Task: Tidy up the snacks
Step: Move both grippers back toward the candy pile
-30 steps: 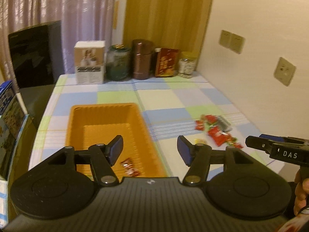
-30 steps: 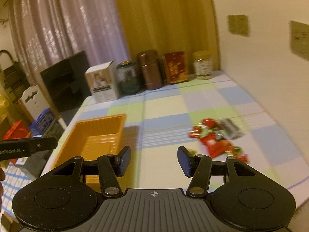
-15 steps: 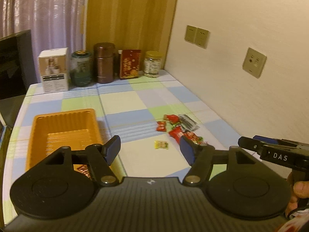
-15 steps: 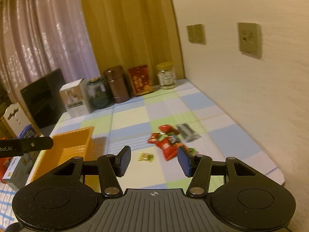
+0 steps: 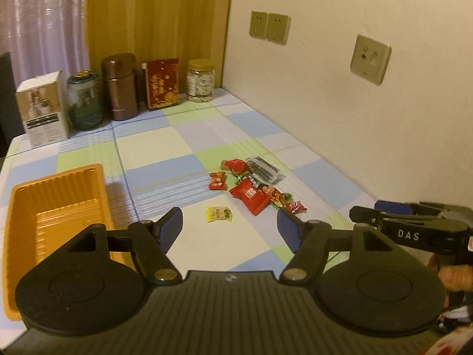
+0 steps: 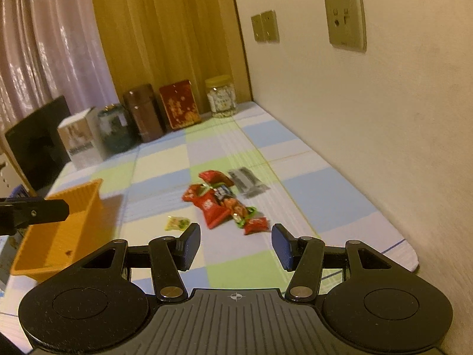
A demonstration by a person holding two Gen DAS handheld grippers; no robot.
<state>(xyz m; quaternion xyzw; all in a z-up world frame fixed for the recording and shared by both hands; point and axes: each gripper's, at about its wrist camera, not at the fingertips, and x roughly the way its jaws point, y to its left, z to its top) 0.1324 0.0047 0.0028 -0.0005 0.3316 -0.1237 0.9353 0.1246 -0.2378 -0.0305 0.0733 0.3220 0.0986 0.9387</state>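
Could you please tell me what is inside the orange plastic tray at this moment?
The orange plastic tray shows bare ribbed floor in the left wrist view. Its near end is hidden behind the left tool, so any snacks there cannot be seen.

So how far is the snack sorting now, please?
Little looks done: the orange plastic tray shows no snack from here, though its near end is hidden. Nothing is in hand: the left gripper, whose jaws have just been opening, and the right gripper are both empty. Left: the yellow wrapped candy and the red packet pile.
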